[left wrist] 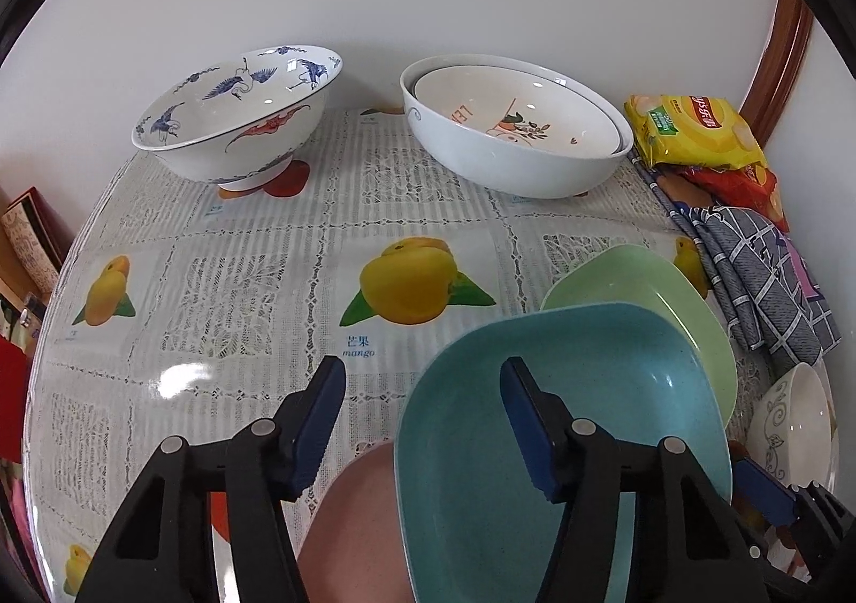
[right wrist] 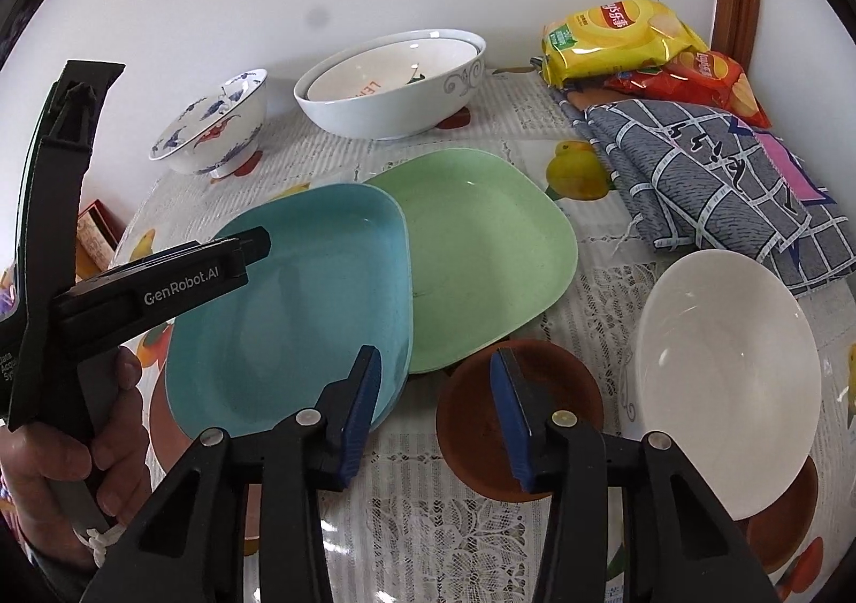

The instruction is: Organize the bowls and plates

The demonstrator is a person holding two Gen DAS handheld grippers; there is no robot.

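While we are holding both grippers with their jaws spread wide and gripping nothing, the blue plate [right wrist: 299, 303] is lying on the table, with its far edge sitting on the rim of the green plate [right wrist: 481, 250]. Our left gripper [left wrist: 422, 421] is hanging over the near left edge of the blue plate, one finger over the dish and one outside it. Our right gripper [right wrist: 436, 416] is hanging near the blue plate's corner and a small brown saucer [right wrist: 471, 421].

We are thinking the plates may slip when pinched. They are looking smooth and shiny, like plastic, with rounded corners and shallow walls. The tablecloth [left wrist: 241, 292] is looking slick and glossy too, so a push could make a plate slide.

A white bowl [right wrist: 727, 378] is sitting close on the right, round and glossy like china. A bump could knock it and chip it. Farther back, the crane-painted bowl [left wrist: 235, 116] and two nested white bowls [left wrist: 508, 132] are standing well apart from us.
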